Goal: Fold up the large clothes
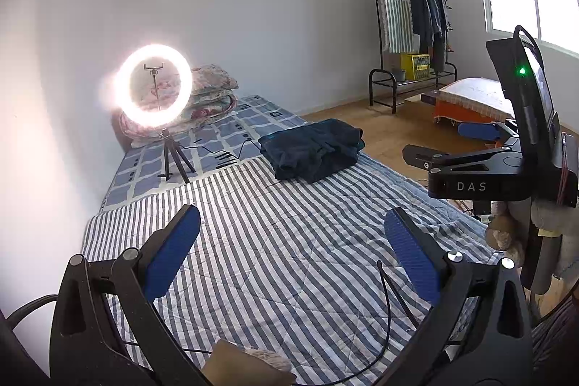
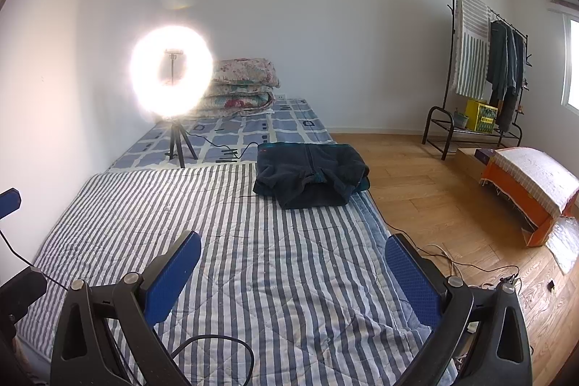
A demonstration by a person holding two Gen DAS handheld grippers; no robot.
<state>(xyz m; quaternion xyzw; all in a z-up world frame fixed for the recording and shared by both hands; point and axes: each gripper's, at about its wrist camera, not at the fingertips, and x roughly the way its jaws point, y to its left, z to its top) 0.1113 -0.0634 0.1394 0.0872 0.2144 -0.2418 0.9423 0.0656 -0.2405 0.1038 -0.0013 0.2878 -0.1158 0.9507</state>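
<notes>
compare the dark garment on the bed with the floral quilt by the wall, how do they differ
The dark garment is plain navy; the floral quilt is pale with red and green flowers. The garment is a low, loose fold near the bed's floor-side edge on the striped cover; the quilt is a taller, thicker stack at the far end, partly behind the ring light. Both lie folded on the bed, untouched by either gripper.

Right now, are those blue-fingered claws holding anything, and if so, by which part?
Nothing is held. The left gripper and the right gripper are both open above the striped quilt; the folded dark garment lies untouched.
</notes>
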